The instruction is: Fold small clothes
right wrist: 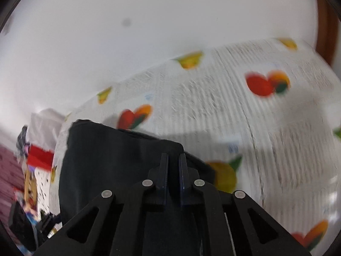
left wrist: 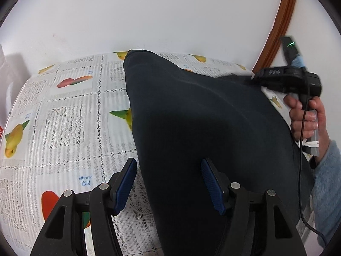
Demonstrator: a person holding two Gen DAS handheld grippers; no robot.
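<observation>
A dark navy garment (left wrist: 202,117) lies spread on the fruit-print tablecloth (left wrist: 74,117), reaching from the near edge to the far side. My left gripper (left wrist: 168,164) hovers open over its left border, one blue pad above the cloth and the other above the fabric, gripping nothing. At the garment's right corner a person's hand (left wrist: 304,119) holds my right gripper (left wrist: 253,79). In the right wrist view, which is blurred, that gripper (right wrist: 173,160) has its pads nearly together on a raised fold of the garment (right wrist: 106,160).
A white wall runs behind the table, with a brown wooden frame (left wrist: 283,21) at the right. A black cable (left wrist: 302,170) hangs from the right gripper past a blue fleece sleeve (left wrist: 326,192). Mixed clutter with a red item (right wrist: 36,155) sits beyond the table's left end.
</observation>
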